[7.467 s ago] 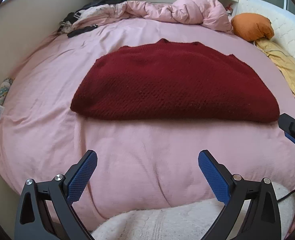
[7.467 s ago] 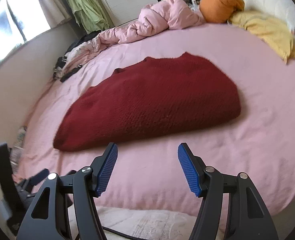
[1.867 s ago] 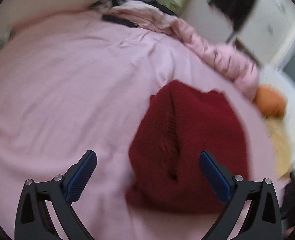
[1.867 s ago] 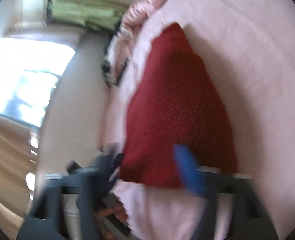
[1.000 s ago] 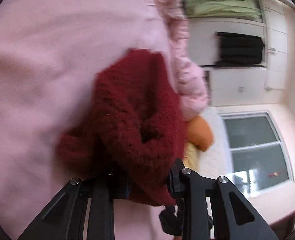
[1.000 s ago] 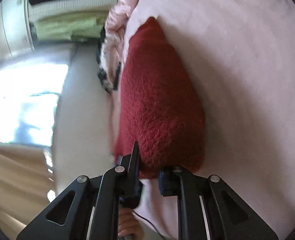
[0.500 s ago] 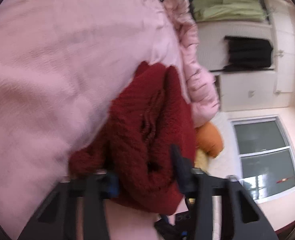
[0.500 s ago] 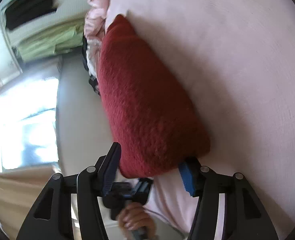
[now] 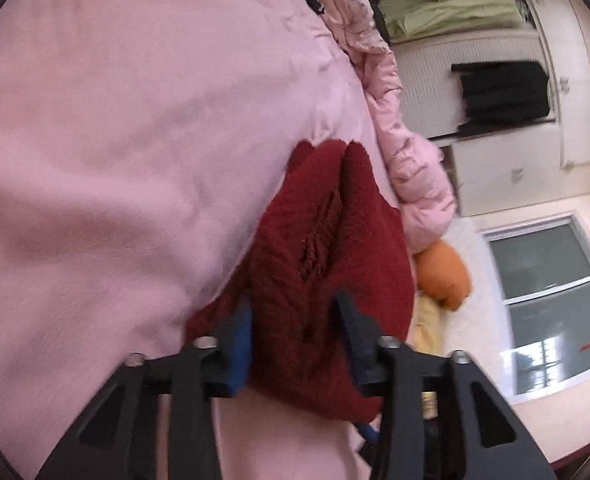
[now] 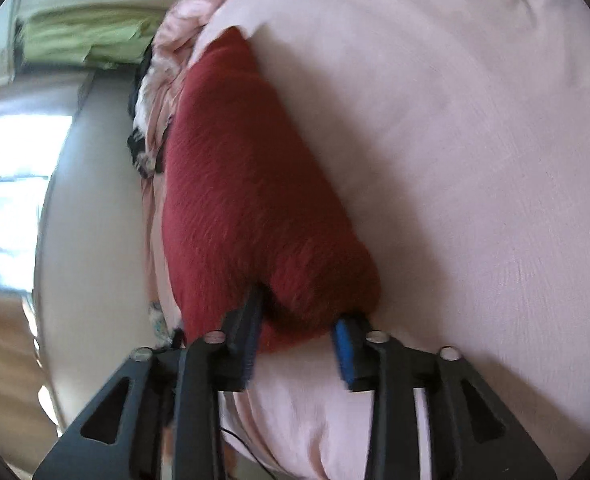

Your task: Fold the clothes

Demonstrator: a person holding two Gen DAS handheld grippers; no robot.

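A dark red knitted sweater [image 9: 335,248] lies folded into a long bundle on the pink bed sheet [image 9: 115,140]. My left gripper [image 9: 295,308] has one end of the bundle between its fingers. The knit fills the gap and touches both pads while the jaws are opening. In the right wrist view the sweater [image 10: 247,184] stretches away from my right gripper [image 10: 299,312]. Its jaws are closing on the rounded near end, one finger sunk into the knit. The sheet [image 10: 475,160] spreads out to the right.
A crumpled pink duvet [image 9: 415,184] lies beyond the sweater, with an orange pillow [image 9: 443,276] and a yellow cloth [image 9: 427,320] beside it. Green clothes [image 9: 447,4] hang by the wardrobe. Dark garments [image 10: 139,148] sit at the bed's edge by the wall.
The left jaws have spread wider around the sweater end and the hand has risen slightly. The right jaws opened wide, then came in on the sweater's other end.
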